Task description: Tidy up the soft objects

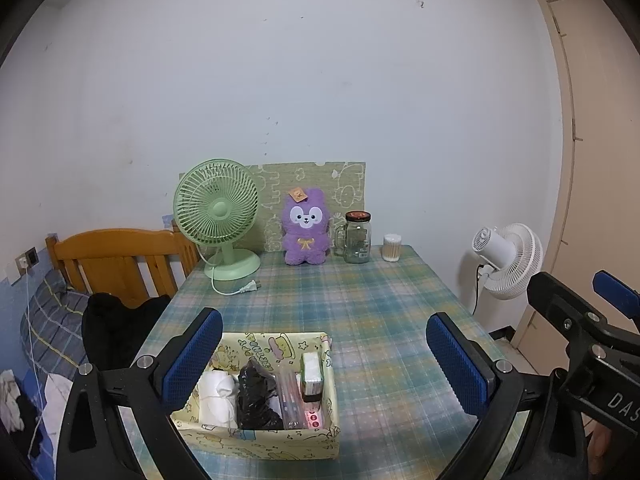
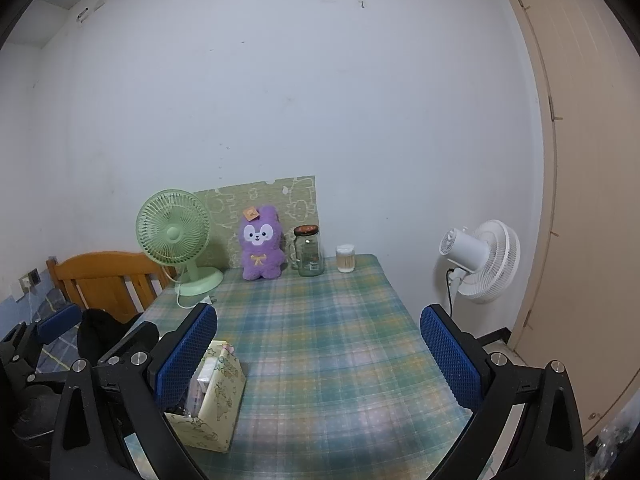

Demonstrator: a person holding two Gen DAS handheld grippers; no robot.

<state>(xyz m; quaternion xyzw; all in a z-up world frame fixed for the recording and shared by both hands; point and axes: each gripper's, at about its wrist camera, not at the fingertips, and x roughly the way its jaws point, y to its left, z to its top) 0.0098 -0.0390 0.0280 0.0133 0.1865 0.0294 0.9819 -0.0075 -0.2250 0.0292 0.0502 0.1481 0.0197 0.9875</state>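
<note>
A purple plush toy (image 1: 306,228) (image 2: 261,246) sits upright at the far edge of the plaid table, against a green patterned board. A yellow cartoon-print box (image 1: 262,432) (image 2: 216,392) stands at the near edge, holding a white rolled cloth (image 1: 218,398), a black bundle (image 1: 256,398), pens and a small carton. My left gripper (image 1: 324,364) hovers open over the box, with nothing between its blue pads. My right gripper (image 2: 318,360) is open too, to the right of the box above bare tablecloth. The right gripper also shows at the right edge of the left wrist view.
A green desk fan (image 1: 218,216) (image 2: 174,240) with a loose plug cord stands left of the plush. A glass jar (image 1: 357,238) (image 2: 308,250) and a cotton swab tub (image 1: 392,247) (image 2: 345,258) stand to its right. A white fan (image 1: 508,260) (image 2: 480,260), a wooden chair (image 1: 116,256) and a door (image 2: 592,160) surround the table.
</note>
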